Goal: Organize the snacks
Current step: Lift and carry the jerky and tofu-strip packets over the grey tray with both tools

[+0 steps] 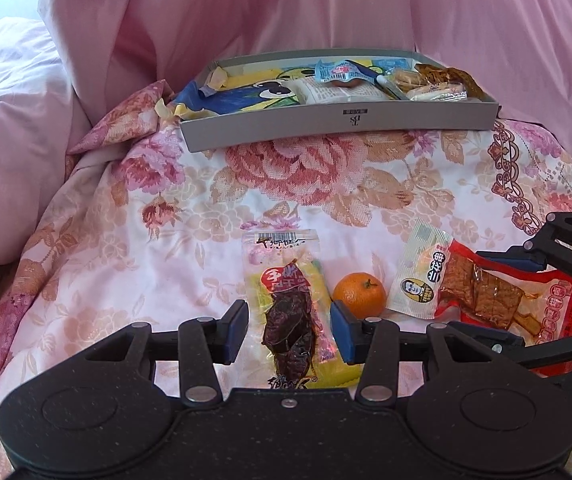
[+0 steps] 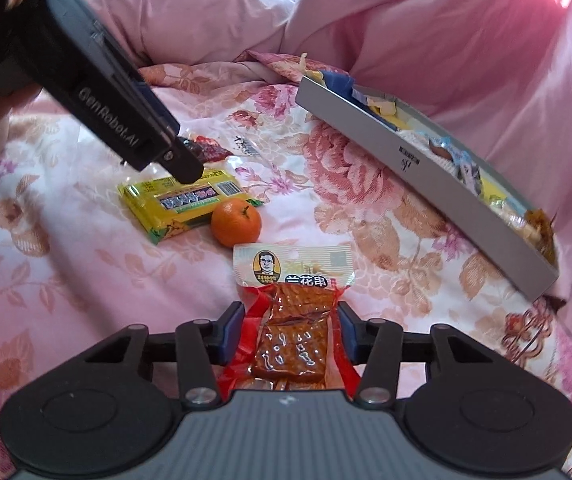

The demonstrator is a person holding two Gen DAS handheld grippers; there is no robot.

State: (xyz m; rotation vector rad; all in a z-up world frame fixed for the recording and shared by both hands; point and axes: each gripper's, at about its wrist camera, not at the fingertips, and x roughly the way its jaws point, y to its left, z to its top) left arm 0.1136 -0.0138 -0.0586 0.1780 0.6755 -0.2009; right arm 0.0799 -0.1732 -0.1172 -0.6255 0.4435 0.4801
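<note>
My left gripper is open, its fingers on either side of a clear packet of dark dried meat that lies on a yellow packet on the bed. My right gripper is open around a red packet of brown tofu strips, also seen in the left wrist view. A small orange sits between the two packets. A grey tray holding several snacks lies further back.
Everything rests on a floral bedspread. Pink pillows and a pink quilt crowd behind and left of the tray. The left gripper's body crosses the upper left of the right wrist view.
</note>
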